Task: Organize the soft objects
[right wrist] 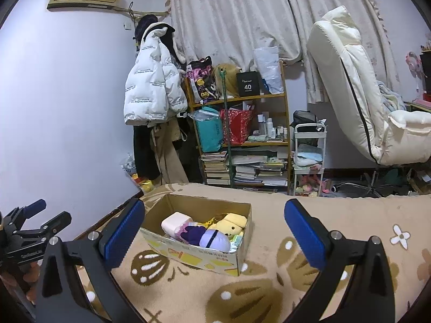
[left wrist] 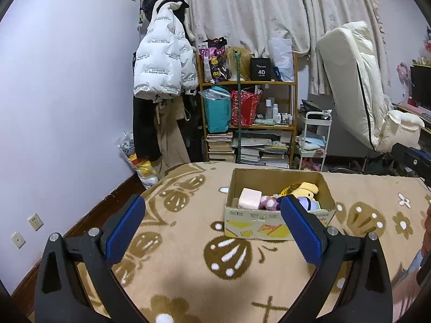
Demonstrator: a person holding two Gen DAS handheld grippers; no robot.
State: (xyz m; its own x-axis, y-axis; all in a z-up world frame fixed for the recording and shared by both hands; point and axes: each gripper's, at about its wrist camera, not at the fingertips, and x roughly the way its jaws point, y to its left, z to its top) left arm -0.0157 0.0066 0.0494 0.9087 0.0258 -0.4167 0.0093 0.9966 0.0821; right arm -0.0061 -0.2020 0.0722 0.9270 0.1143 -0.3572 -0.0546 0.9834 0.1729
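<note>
Left tool (left wrist: 212,226) stands wide open with nothing between its blue pads, above the patterned bed cover (left wrist: 188,269). At about one o'clock from it sits the cardboard box (left wrist: 277,223), holding a pink block (left wrist: 250,197), a yellow plush (left wrist: 305,189) and a purple plush (left wrist: 269,203).

Right tool (right wrist: 214,230) is likewise spread wide and empty. From this view the box lies between eleven and twelve o'clock, with a lilac striped plush (right wrist: 215,239) foremost. These toys look light and squashy; pinching a plump body mid-section should hold better than a thin limb.
</note>
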